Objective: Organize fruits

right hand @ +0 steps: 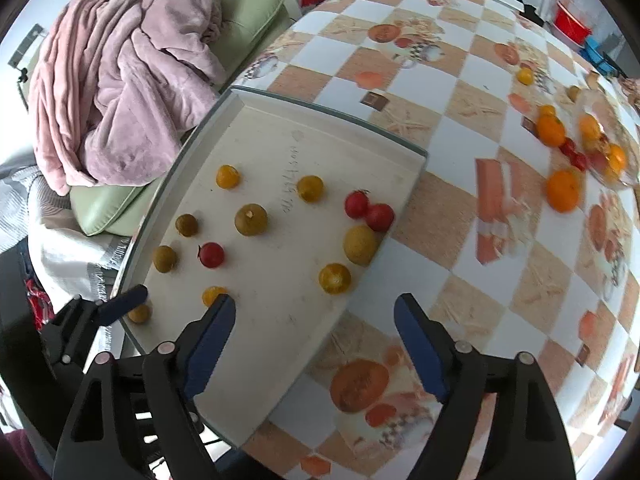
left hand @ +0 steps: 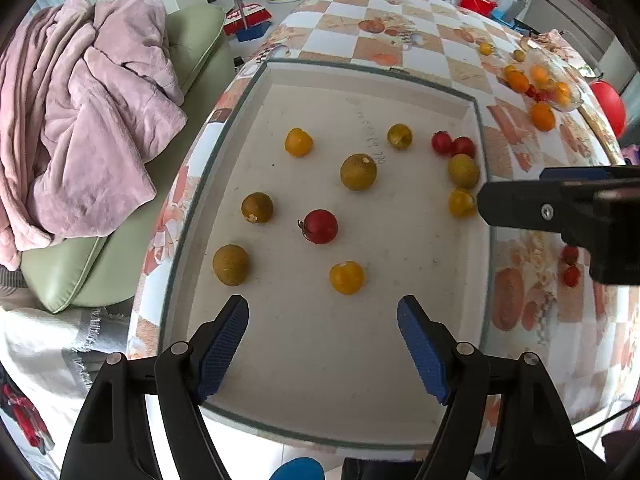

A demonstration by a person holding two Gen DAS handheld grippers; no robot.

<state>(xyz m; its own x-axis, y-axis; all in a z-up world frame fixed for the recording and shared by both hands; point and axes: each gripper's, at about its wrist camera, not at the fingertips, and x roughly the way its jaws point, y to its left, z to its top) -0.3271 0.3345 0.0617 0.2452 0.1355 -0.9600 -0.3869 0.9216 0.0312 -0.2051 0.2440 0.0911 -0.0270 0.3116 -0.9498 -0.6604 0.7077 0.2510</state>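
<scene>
Here, we read the scene from the fruit outward.

Fruits in tray: we count small round fruits scattered loose on the floor of the white tray (left hand: 224,128), none stacked; a red one (left hand: 320,226) sits near the middle, a large brown-green one (left hand: 358,171) just beyond it, and yellow ones (left hand: 346,277) lie apart from each other.
Tray's right wall: two red fruits (left hand: 453,145) touch each other there, with a pale yellow-green fruit (left hand: 463,170) and a yellow one below them, all close to the wall.
Fruits still outside: we see oranges (right hand: 563,190) and small red and yellow fruits lying on the checkered tablecloth (right hand: 404,216), well apart from the tray, some beside a clear wrapper (left hand: 556,80).
Tray's place: it sits at the table's left edge, near the green cushion.
Left gripper (left hand: 323,322): we see its blue pads spread wide above the near part of the tray, nothing between them.
Right gripper (right hand: 315,320): its fingers also stand wide apart with nothing gripped, straddling the tray's right edge; one pad is over the tray, the other over the cloth.
Surroundings: a pink blanket (left hand: 80,100) is heaped on the green cushion (left hand: 192,40) left of the table.
</scene>
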